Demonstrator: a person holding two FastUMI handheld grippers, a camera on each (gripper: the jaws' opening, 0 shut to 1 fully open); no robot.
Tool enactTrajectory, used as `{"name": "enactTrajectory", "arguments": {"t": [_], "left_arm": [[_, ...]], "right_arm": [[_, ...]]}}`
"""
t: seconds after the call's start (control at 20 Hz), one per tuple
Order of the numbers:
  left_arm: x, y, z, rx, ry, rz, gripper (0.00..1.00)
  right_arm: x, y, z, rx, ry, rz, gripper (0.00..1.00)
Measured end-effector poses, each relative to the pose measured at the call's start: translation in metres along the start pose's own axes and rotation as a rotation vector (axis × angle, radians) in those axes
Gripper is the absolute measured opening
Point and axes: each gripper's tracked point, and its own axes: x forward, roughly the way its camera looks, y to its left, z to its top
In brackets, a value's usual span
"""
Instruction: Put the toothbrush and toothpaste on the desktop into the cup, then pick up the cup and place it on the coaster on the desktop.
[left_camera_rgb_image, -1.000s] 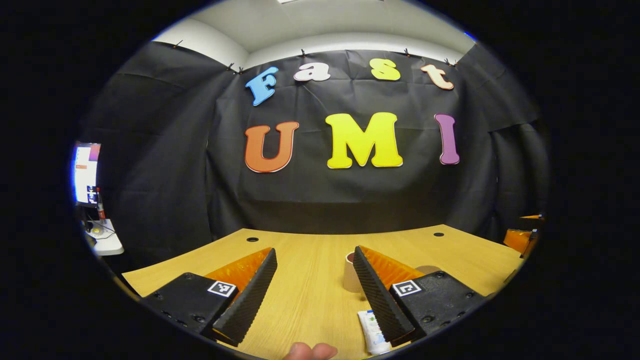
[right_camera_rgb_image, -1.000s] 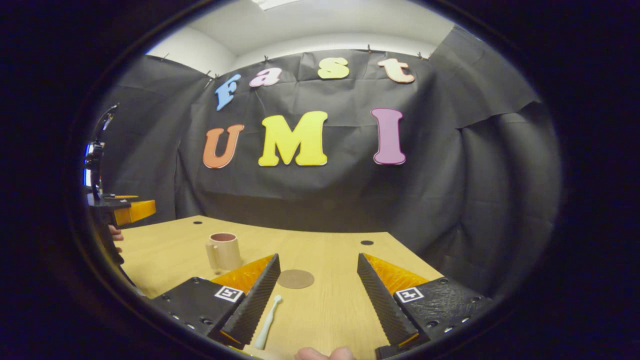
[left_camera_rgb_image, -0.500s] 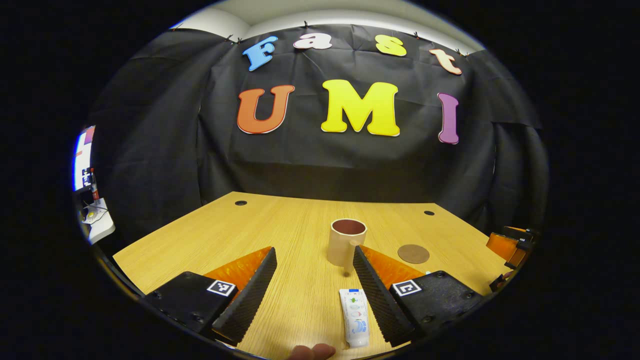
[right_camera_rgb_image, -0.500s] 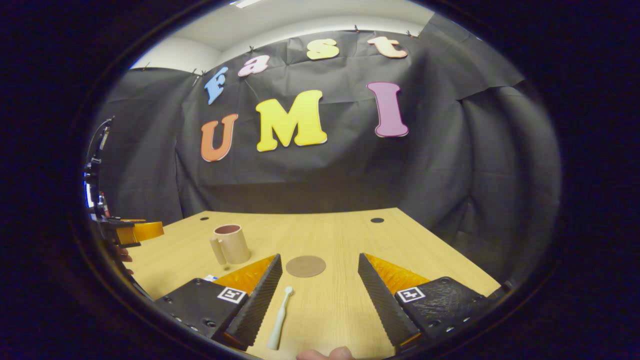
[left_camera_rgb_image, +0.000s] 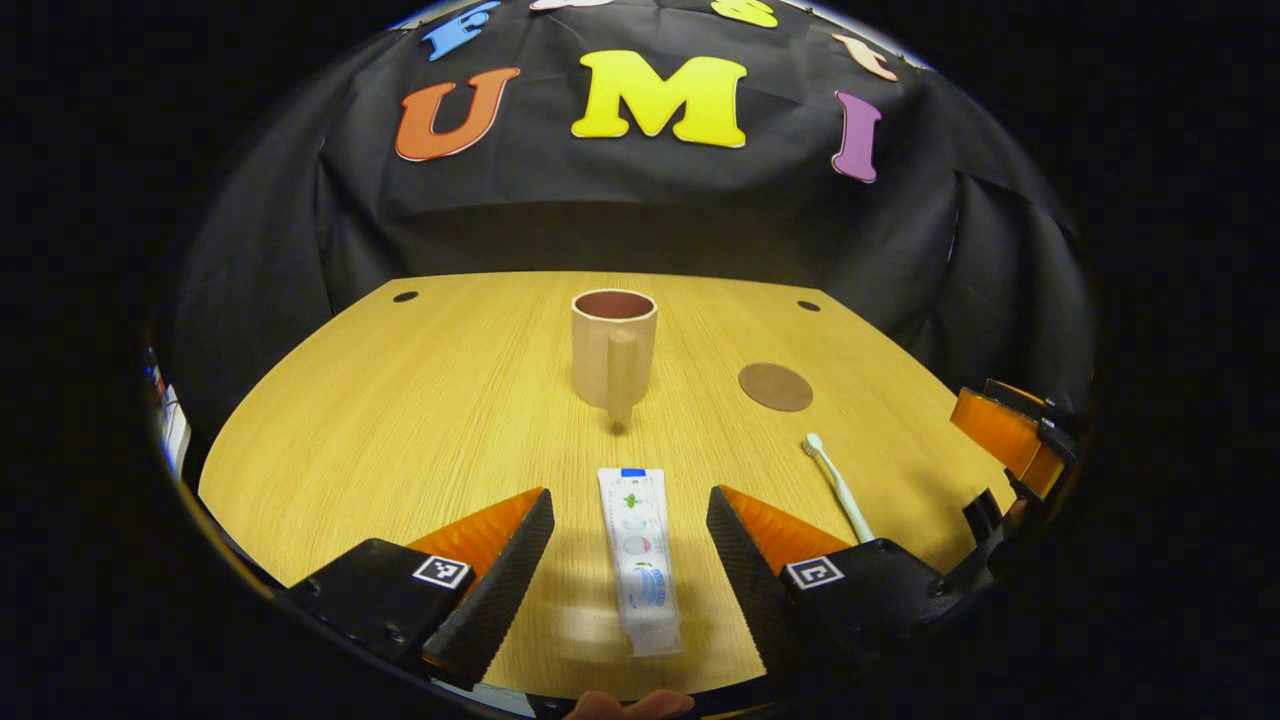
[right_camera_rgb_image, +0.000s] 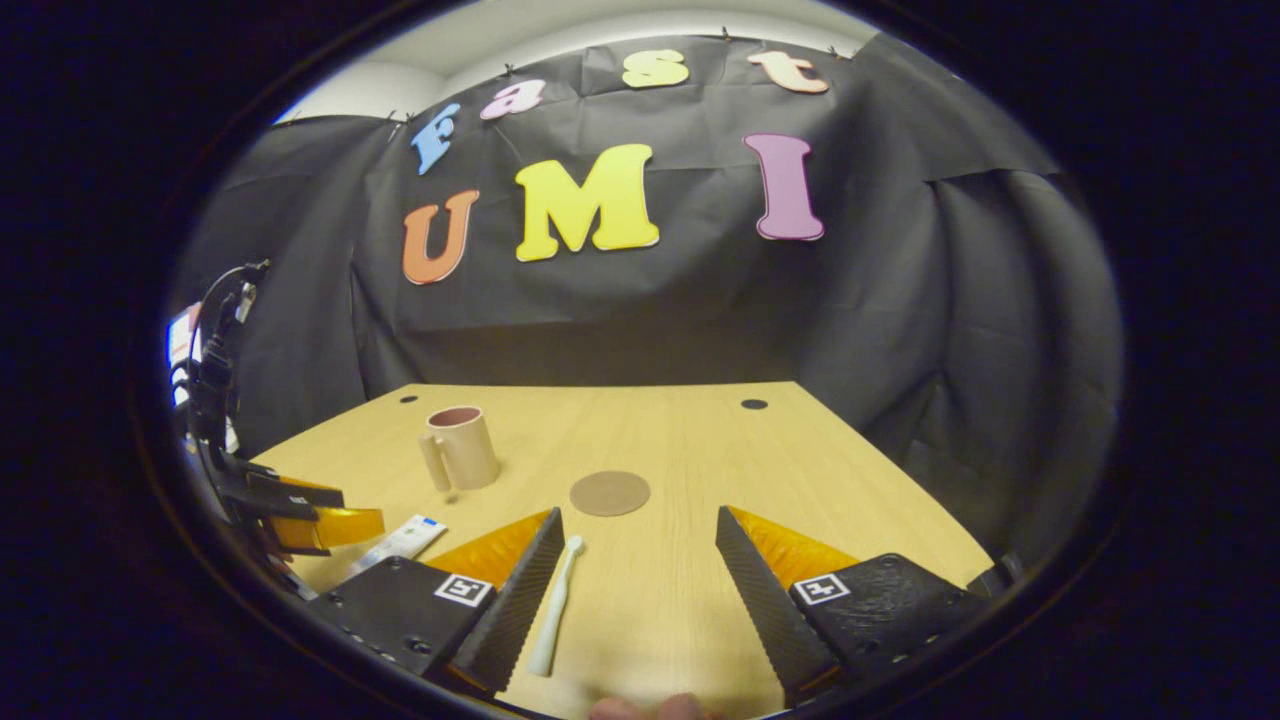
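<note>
Both tongs have tipped down toward the desk (left_camera_rgb_image: 400, 420). Left tongs (left_camera_rgb_image: 630, 585) hang apart astride the paste (left_camera_rgb_image: 640, 560), lying flat before the cup (left_camera_rgb_image: 614, 345); brush (right_camera_rgb_image: 555, 605) lies beside the spread right tongs (right_camera_rgb_image: 640, 610), before the coaster (right_camera_rgb_image: 610, 493). Lower squarely, clamp mid-tube.

The wooden desktop (left_camera_rgb_image: 420, 400) carries an upright cup (left_camera_rgb_image: 613, 345), a round coaster (left_camera_rgb_image: 775, 386), a toothbrush (left_camera_rgb_image: 838, 487) and a flat toothpaste tube (left_camera_rgb_image: 640, 560).
</note>
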Motion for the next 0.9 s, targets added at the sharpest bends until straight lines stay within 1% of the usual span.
{"name": "enactTrajectory", "arguments": {"t": [0.1, 0.15, 0.25, 0.4, 0.55, 0.65, 0.8, 0.9], "left_arm": [[0.007, -0.008, -0.013, -0.015, 0.061, -0.021, 0.98], [0.009, -0.012, -0.019, -0.003, 0.085, -0.017, 0.98], [0.011, -0.014, -0.025, 0.033, 0.110, -0.008, 0.95], [0.018, -0.011, -0.027, 0.059, 0.137, 0.032, 0.87], [0.023, -0.009, -0.036, 0.035, 0.185, 0.070, 0.78], [0.022, -0.004, -0.045, 0.009, 0.219, 0.096, 0.75], [0.027, -0.004, -0.046, -0.018, 0.202, 0.106, 0.74], [0.025, -0.005, -0.043, -0.008, 0.163, 0.124, 0.73]], "right_arm": [[0.003, 0.005, -0.014, 0.005, 0.047, 0.013, 0.94], [0.005, 0.007, -0.021, 0.007, 0.072, 0.016, 0.94], [0.009, 0.011, -0.034, 0.012, 0.120, 0.026, 0.93], [0.012, 0.014, -0.040, 0.011, 0.152, 0.030, 0.94], [0.013, 0.014, -0.041, 0.017, 0.157, 0.035, 0.95], [0.014, 0.013, -0.042, 0.015, 0.160, 0.034, 0.95], [0.014, 0.014, -0.043, 0.014, 0.166, 0.039, 0.96], [0.015, 0.016, -0.045, 0.023, 0.169, 0.052, 0.95]]}}
